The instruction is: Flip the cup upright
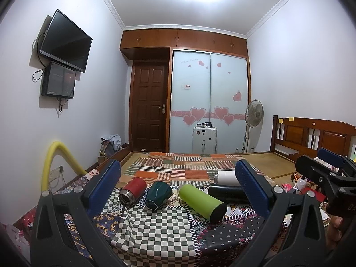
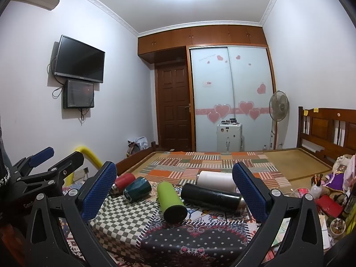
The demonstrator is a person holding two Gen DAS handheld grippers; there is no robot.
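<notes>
Five cups lay on their sides on the bed (image 1: 255, 160) — red cup (image 1: 132, 189), dark green cup (image 1: 158, 193), lime cup (image 1: 201, 201), black cup (image 1: 227, 192), white cup (image 1: 225, 176). The left tool (image 1: 178, 189) and right tool (image 2: 174, 191) were both spread wide, empty — hovering short of them.

Red cup (image 1: 133, 189): matt painted body, bare metal rim. Dark green cup (image 1: 158, 194): glossy, faceted, looks ceramic. Lime green cup (image 1: 201, 201): matt coat, black base. Black cup (image 2: 211, 197): glossy, metal neck. White cup (image 2: 217, 179): smooth matt. All lie on patterned cloth: checked cloth (image 1: 153, 229) woven, slightly creased. Woven straw-like mat (image 2: 296, 160) over the bed. Headboard (image 1: 316, 135): varnished wood. Left gripper (image 1: 178, 193) jaws: black matt plastic, blue dimpled pads (image 1: 104, 184), metal rivets.
</notes>
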